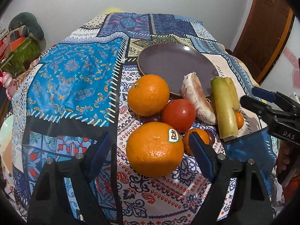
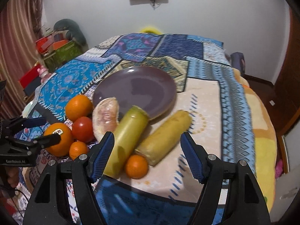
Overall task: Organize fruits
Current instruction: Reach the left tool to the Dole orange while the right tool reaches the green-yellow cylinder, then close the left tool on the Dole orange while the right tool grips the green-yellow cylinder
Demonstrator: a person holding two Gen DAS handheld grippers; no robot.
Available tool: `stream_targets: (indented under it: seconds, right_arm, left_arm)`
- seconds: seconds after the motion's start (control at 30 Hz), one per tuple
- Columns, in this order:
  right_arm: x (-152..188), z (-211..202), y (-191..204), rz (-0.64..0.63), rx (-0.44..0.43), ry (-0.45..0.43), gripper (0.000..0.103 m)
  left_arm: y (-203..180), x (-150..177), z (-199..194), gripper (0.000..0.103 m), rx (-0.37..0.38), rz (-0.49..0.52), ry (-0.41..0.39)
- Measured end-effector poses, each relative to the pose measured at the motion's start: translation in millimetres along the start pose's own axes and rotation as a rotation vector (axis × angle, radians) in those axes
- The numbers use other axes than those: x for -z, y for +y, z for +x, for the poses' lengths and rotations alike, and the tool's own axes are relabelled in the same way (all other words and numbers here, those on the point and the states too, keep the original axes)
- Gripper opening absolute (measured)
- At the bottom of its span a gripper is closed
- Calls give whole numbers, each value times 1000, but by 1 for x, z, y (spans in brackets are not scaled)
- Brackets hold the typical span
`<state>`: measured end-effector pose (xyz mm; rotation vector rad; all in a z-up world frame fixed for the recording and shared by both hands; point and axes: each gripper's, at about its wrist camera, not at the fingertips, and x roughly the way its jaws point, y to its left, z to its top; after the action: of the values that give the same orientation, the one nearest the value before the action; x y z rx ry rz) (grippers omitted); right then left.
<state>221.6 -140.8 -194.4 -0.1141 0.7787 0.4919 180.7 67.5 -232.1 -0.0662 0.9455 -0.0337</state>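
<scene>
A pile of fruit lies on a patterned tablecloth in front of an empty purple plate (image 1: 176, 60) (image 2: 138, 90). A large Dole orange (image 1: 154, 150) (image 2: 58, 138) sits nearest my left gripper (image 1: 150, 150), whose open jaws stand on either side of it without touching. Behind it are a second orange (image 1: 148, 94) (image 2: 78, 106), a red tomato (image 1: 178, 114) (image 2: 82, 129), a wrapped pomelo wedge (image 1: 198, 97) (image 2: 106, 116), two yellow-green stalk pieces (image 1: 225, 110) (image 2: 129, 138) and small tangerines (image 1: 196, 138) (image 2: 136, 166). My right gripper (image 2: 148, 153) is open above the stalks and a tangerine.
The tablecloth (image 1: 75, 78) covers a round table that drops off on all sides. Boxes and clutter (image 2: 56, 46) stand at the far left by a curtain. A wooden door (image 1: 270, 30) is at the right. A pale plate (image 1: 5, 136) edge shows at the far left.
</scene>
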Motion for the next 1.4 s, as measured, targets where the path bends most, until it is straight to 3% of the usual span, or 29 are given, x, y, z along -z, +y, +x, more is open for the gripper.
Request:
stream_targets:
  seconds: [0.1, 0.17, 0.3, 0.43, 0.6, 0.83, 1.07, 1.4]
  right_arm:
    - [-2, 14, 8, -17, -15, 24, 69]
    - [-2, 21, 11, -17, -26, 43, 59]
    - [-5, 34, 10, 4, -60, 73, 55]
    - [-8, 45, 13, 4, -86, 101, 48]
    - [-9, 59, 17, 13, -113, 133, 47]
    - [-8, 59, 15, 38, -153, 134, 41]
    - [-13, 35, 27, -6, -146, 72, 33]
    - [-23, -12, 29, -22, -122, -41, 32]
  left_arm:
    - [0, 2, 5, 76, 12, 7, 11]
    - [0, 4, 9, 74, 26, 6, 20]
    - [3, 3, 13, 70, 60, -5, 23]
    - [4, 4, 13, 69, 70, -9, 13]
    - [8, 4, 11, 68, 84, -18, 12]
    - [13, 0, 7, 68, 48, -49, 3]
    - [22, -4, -13, 68, 24, -70, -35]
    - [14, -22, -59, 68, 14, -66, -146]
